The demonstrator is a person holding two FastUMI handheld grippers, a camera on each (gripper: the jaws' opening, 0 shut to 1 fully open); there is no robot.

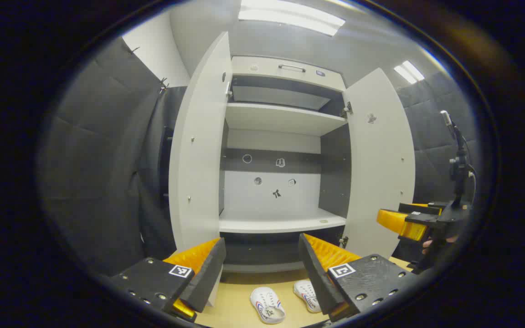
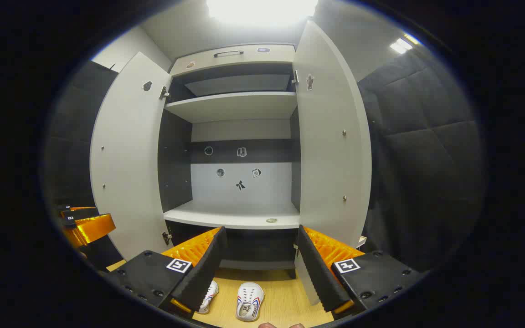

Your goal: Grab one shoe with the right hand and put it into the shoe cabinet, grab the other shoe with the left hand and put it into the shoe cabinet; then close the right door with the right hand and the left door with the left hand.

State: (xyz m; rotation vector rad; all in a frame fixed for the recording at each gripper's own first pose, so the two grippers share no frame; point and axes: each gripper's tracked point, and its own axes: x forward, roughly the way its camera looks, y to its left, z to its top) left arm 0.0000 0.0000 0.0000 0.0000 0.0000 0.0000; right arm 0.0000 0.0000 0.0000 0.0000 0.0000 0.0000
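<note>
Lying at the bottom centre, two white sneakers (image 2: 249, 300) look light and soft; grip the heel collar. Right gripper (image 2: 260, 266) and left gripper (image 1: 262, 273) are wide open before the shoe cabinet (image 2: 239, 214).

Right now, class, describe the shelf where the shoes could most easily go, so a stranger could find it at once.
Find the tall white shoe cabinet standing with both doors swung open. Inside, look below the stickers on the back panel to the lower shelf. Unlike the upper shelf, it sits nearest the two white shoes on the floor and carries a small round disc near its front edge.
</note>
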